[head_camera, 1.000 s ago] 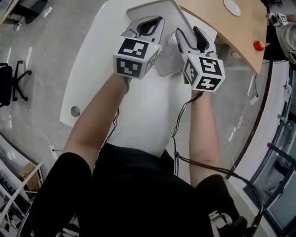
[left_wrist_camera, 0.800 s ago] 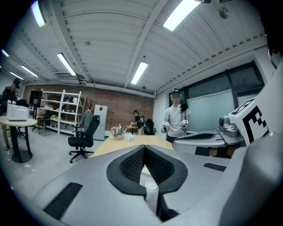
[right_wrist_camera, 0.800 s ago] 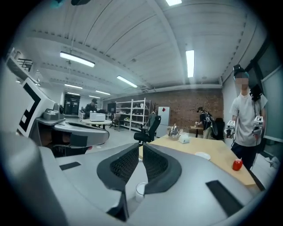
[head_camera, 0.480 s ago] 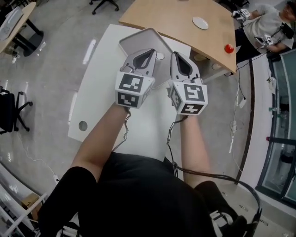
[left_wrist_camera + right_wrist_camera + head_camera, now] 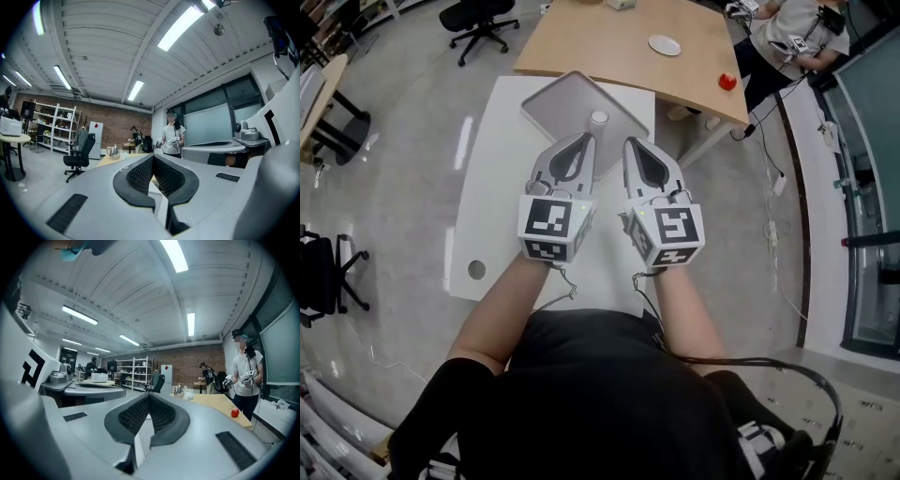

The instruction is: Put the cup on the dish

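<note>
A small white cup [image 5: 599, 118] stands upright on the grey square dish [image 5: 562, 108] at the far end of the white table [image 5: 497, 187]. My left gripper [image 5: 589, 138] and right gripper [image 5: 630, 142] hang side by side above the table, just short of the dish, apart from the cup. Both point level and away from me. The left gripper [image 5: 152, 157] is shut with nothing between its jaws. The right gripper [image 5: 148, 394] is likewise shut and empty. Neither gripper view shows the cup or the dish.
Beyond the white table stands a wooden table [image 5: 609, 42] with a white plate [image 5: 664, 44] and a red ball [image 5: 727, 82]. A person [image 5: 792, 28] stands at the far right. Office chairs [image 5: 478, 14] are on the floor at the left.
Both grippers have pulled back from the dish towards me and risen. The right gripper's jaws, apart a second ago, are now shut. The cup now shows in full on the dish.
</note>
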### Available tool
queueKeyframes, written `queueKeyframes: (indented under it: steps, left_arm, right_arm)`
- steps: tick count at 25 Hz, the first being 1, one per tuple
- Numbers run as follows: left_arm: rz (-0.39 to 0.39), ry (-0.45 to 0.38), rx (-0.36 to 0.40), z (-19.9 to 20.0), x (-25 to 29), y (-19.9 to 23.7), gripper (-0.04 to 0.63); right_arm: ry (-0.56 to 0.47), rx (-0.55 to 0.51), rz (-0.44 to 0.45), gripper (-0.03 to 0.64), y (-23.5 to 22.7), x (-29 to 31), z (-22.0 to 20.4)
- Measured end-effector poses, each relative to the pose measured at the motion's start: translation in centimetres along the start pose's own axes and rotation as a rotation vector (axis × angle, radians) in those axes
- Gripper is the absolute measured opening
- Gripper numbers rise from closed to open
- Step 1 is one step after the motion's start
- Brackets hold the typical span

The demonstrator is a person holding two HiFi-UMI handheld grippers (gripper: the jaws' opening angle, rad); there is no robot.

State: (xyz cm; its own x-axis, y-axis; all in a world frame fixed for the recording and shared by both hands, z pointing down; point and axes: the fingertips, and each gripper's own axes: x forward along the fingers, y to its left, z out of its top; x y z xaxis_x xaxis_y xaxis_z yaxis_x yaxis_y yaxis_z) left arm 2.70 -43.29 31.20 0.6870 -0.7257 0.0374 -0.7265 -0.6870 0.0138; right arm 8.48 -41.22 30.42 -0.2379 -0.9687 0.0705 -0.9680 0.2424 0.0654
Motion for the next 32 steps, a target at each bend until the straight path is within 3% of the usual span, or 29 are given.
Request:
queueKeyframes:
  steps: [12, 16, 25, 32]
  left_arm:
    - [-0.026, -0.029, -0.036, 1.3, -4.6, -4.9, 0.008]
    - [-0.021, -0.015, 0.01, 0.4, -5.8, -6.2, 0.006]
    - [0.057, -0.014, 0.027, 0.7, -7.0, -9.9, 0.006]
    - [0.091, -0.019, 0.044, 0.6, -8.0, -12.6, 0.008]
  right_arm:
    - [-0.043, 0.007, -0.029, 0.012, 1.6, -6.4, 1.0]
    - [-0.053, 0.005, -0.002, 0.012, 2.3, -7.9, 1.3]
    - [-0.063, 0.0, 0.096, 0.012, 1.8, -11.2, 1.7]
    - [-0.107, 0.002, 0.115, 0.012, 1.0, -13.9, 1.7]
